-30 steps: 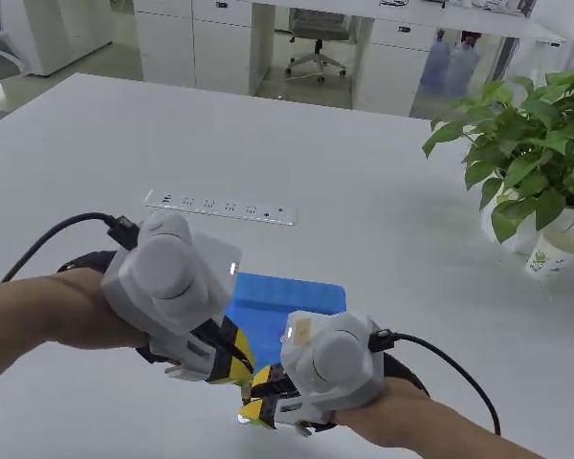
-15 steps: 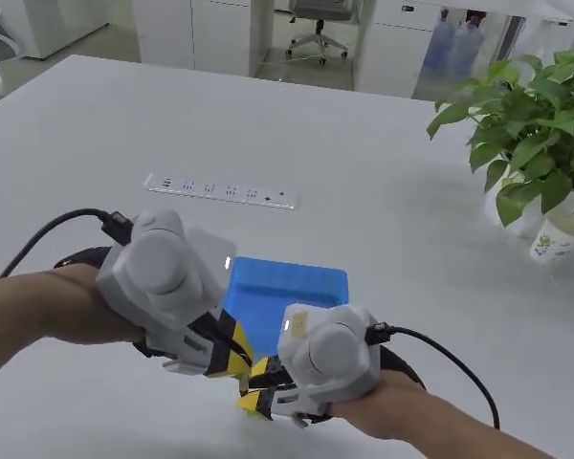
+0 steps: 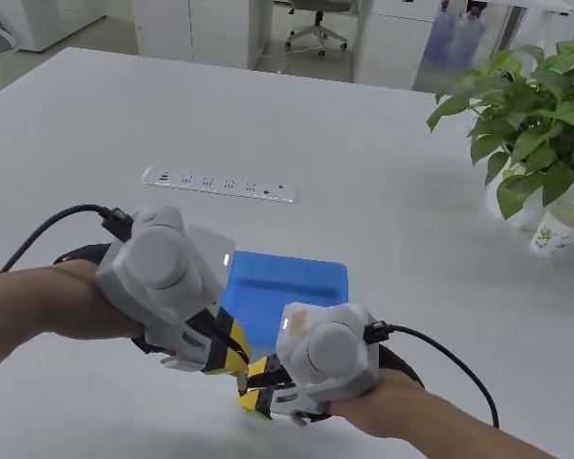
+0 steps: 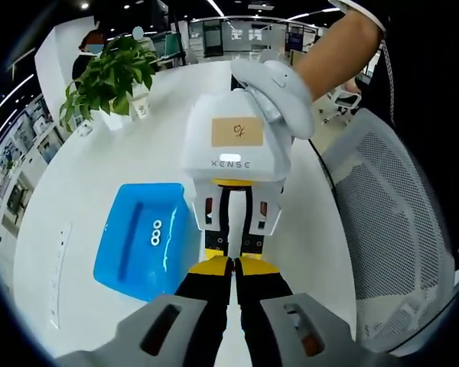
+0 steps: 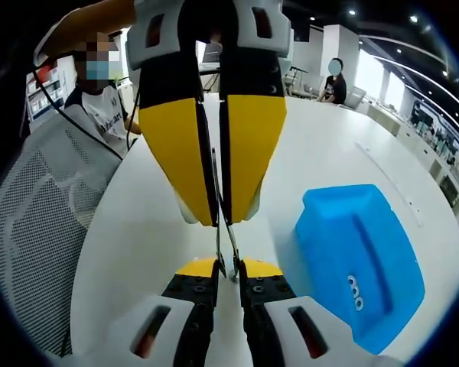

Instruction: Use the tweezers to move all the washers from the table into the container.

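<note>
Nearest the person, the two tools meet tip to tip just above the table (image 3: pixel 411 220), close to its near edge, where the gripper views bring in a mesh chair (image 4: pixel 382 214) that the head view leaves out. The right tool (image 5: pixel 229 269) is closed on the thin metal tweezers (image 5: pixel 218 191). These run up into the narrow slit between the yellow jaws of the left tool (image 4: pixel 236 267); whether that one pinches them I cannot tell. Just beyond the tips sits the blue container (image 3: pixel 287 282). The gripper views look into it and find a few washers (image 5: pixel 354 290) lying on its floor. Farther out a white power strip (image 3: pixel 220 184) lies flat, with bare table around it. A potted plant (image 3: pixel 531 115) stands at the right, well apart.
</note>
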Demonstrator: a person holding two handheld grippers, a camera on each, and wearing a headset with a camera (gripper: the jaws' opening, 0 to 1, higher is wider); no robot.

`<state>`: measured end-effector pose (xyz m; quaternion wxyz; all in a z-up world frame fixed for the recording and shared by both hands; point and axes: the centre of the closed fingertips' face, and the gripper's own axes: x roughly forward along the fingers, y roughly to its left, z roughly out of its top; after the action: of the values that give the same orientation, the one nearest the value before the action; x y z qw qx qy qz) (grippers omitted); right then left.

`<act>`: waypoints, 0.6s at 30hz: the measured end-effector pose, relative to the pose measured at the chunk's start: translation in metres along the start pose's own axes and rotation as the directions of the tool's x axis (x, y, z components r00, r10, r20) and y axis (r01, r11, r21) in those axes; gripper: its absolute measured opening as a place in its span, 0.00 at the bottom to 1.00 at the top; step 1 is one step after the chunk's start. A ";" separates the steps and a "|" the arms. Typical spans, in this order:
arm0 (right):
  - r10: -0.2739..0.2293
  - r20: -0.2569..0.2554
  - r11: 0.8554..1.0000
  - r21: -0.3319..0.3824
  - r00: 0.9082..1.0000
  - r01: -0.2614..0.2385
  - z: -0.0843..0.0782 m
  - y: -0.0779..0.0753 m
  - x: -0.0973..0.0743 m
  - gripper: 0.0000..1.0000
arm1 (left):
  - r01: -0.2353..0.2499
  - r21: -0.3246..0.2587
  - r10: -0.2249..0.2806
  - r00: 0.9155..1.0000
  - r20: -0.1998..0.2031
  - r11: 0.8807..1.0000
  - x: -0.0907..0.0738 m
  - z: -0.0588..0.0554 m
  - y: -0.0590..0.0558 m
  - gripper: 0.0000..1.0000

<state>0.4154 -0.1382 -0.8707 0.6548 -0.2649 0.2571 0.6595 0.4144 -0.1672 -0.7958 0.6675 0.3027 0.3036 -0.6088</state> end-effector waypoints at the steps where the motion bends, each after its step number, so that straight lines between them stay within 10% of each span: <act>1: 0.000 0.000 1.000 0.000 1.000 0.000 0.000 0.000 0.000 0.13 | -0.001 0.001 0.001 1.000 0.001 1.000 0.000 0.000 0.000 0.06; 18: 0.000 0.001 1.000 0.007 1.000 0.000 0.000 -0.002 0.000 0.14 | 0.006 -0.005 -0.006 1.000 0.012 1.000 0.004 0.006 0.002 0.06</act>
<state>0.4173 -0.1382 -0.8703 0.6560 -0.2623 0.2590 0.6587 0.4172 -0.1741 -0.7957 0.6681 0.2964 0.3022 -0.6119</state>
